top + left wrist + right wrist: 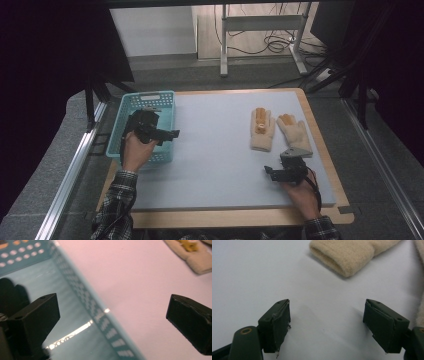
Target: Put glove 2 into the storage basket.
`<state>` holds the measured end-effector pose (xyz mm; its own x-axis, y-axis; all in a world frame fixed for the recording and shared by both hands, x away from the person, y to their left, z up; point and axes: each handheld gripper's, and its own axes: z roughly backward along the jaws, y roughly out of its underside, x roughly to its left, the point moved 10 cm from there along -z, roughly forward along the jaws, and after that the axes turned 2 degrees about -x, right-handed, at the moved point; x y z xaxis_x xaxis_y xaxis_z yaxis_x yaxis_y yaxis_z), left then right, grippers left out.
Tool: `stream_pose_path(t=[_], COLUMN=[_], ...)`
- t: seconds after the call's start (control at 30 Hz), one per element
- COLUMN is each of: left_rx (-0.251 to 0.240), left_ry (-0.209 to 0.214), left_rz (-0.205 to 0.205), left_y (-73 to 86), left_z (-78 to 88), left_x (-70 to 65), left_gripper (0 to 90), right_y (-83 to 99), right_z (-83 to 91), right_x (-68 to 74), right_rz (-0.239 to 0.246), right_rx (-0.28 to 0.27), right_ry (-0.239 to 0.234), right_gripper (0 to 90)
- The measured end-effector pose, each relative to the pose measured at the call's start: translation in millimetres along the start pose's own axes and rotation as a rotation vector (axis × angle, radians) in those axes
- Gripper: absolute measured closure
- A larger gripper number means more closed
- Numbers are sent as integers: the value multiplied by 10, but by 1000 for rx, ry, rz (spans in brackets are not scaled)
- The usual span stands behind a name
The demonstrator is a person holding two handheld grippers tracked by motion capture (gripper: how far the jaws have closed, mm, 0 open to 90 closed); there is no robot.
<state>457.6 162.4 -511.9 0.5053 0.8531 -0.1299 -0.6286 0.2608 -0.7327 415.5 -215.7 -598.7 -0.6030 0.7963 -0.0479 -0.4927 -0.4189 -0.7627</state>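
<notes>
Over on the left, the teal basket [131, 102] sits at the worktop's [215, 150] left edge, its perforated walls in plain sight, and the left tongs [172, 134] hover right at the basket's near right wall, held in the person's left hand [136, 152] with a plaid sleeve [117, 200] below it. In the left gripper view those tongs [112, 315] stand wide apart with nothing between them — one jaw sits over the basket's smooth teal floor [72, 322], the other over the pale worktop, and the basket's wall runs slantwise between the two. Moving across the pale mat, the middle of the worktop is bare surface. Then come the two cream gloves: the left glove [262, 131] lies flat, fingers pointing away from the person, with orange-yellow patches on its fingers, and the right glove [295, 132] lies just beside it, tilted a little outward. Just near of that right glove's cuff, the right tongs [270, 172] rest low over the worktop in the person's right hand [302, 192]. In the right gripper view these tongs [327, 322] gape wide as well — empty, with bare worktop between the jaws — and a glove's open cuff [342, 257] lies ahead of them, well clear of both jaws, untouched.
</notes>
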Motion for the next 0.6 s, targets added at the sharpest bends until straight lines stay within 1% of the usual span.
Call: stream_pose_path(t=[0.07, 0.1, 0.13, 0.17, 0.2, 0.23, 0.27, 0.3, 0.33, 0.37, 0.47, 0.6], left_rx=[-4, -4, -19, -19, -31, -31, -36, -45, -45, -47, -65, -79], left_ry=[14, 14, 32, 32, 57, 57, 68, 91, 91, 112, 139, 162], left_rz=[-22, -22, -32, -32, -42, -42, -52, -66, -66, -95, -126, -163], left_y=[-15, -15, -30, -30, -30, -30, -24, -2, -2, 36, 104, 233], left_z=[-5, -5, -14, -14, -24, -24, -29, -42, -42, -54, -89, -143], left_x=[-101, -101, -209, -209, -324, -324, -379, -509, -509, -646, -857, -1092], left_gripper=[0, 0, 0, 0, 0, 0, 0, 0, 0, 0, 0, 0], right_y=[0, 0, 0, 0, 0, 0, 0, 0, 0, 0, 0, 0], right_z=[0, 0, 1, 0, -1, -1, -1, 0, 0, -1, -1, -1], right_x=[0, 0, 0, -1, -1, -1, 0, 0, 0, 1, -2, -1], right_rz=[0, 0, 0, 0, 1, 1, -1, 0, 0, -1, 2, 1], right_rx=[0, 0, 1, 0, 0, 0, 0, 1, 1, 0, -1, 0], right_ry=[0, 0, 0, 0, 0, 0, 0, 0, 0, 0, 1, 1], right_gripper=[214, 214, 214, 215, 214, 214, 214, 214, 214, 214, 214, 214])
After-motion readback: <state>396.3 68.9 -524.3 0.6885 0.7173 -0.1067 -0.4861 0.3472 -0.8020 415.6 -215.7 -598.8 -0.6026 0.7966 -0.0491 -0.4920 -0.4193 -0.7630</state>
